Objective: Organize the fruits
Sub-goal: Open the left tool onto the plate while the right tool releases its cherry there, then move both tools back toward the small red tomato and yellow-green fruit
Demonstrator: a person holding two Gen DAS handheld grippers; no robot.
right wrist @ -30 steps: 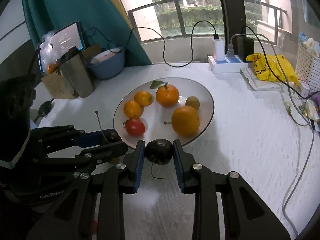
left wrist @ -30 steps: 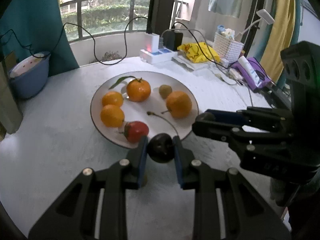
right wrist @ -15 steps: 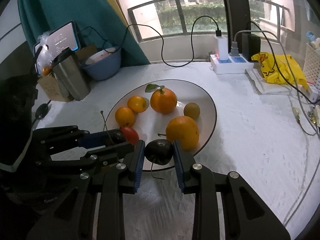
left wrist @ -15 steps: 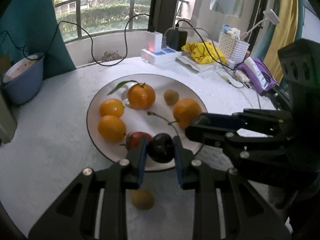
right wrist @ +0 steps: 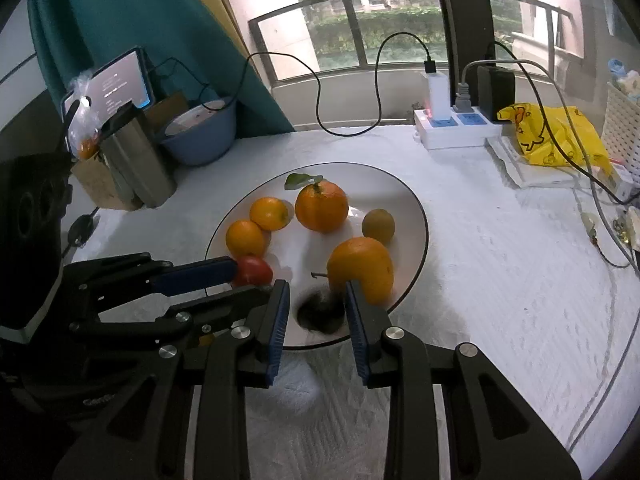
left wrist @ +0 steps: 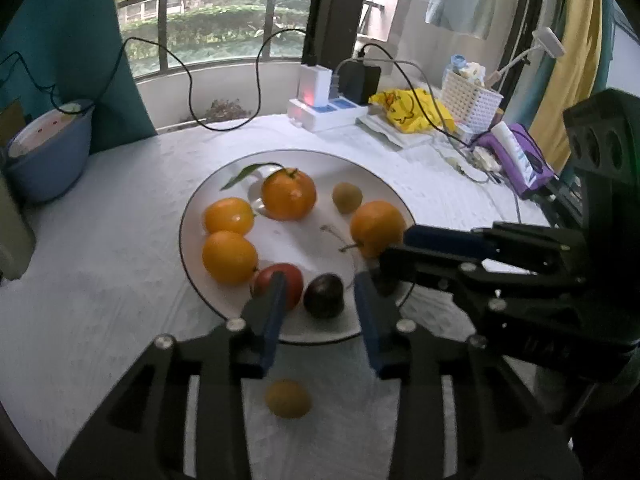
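Left wrist view shows the left gripper (left wrist: 320, 300) with jaws opening, a dark plum (left wrist: 324, 295) lying loose between them on the plate (left wrist: 192, 216), and, low in the frame, a small yellow fruit (left wrist: 288, 398) on the white surface (left wrist: 100, 280) that the other view lacks. Right wrist view shows the right gripper (right wrist: 316, 312) spread slightly, a blurred dark fruit (right wrist: 320, 314) between its blue pads (right wrist: 280, 320) over the plate's near rim; contact is unclear. Oranges (right wrist: 322, 207) fill the plate's middle; a steel cup (right wrist: 136, 160) stands at left.
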